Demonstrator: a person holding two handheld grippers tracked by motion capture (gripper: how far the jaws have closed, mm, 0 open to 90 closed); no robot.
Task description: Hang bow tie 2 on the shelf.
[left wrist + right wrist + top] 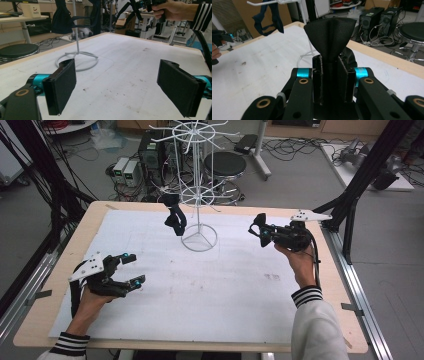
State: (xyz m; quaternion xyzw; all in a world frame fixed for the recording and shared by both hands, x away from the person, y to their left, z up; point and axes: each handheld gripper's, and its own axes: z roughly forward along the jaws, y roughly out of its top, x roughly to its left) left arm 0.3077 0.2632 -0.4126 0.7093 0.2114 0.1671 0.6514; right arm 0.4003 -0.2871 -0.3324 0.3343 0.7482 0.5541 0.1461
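Observation:
A white wire display rack (198, 195) stands at the middle back of the table, with a dark cloth piece (175, 218) hanging from one of its hooks. My right gripper (263, 235) is held above the table to the rack's right, shut on a small black cloth (258, 222). In the right gripper view the black cloth (330, 35) fans upward from between the closed jaws (330, 75), and the hanging dark cloth (268, 17) is at upper left. My left gripper (133, 269) hovers low at the front left, open and holding nothing; its pads (61, 87) stand far apart.
The rack's ring base (77, 60) rests on the white mat (210, 290) covering the wooden table (100, 210). A round stool (225, 165) and computer boxes (150, 155) stand on the floor behind. Black frame posts (350, 205) rise at the right edge.

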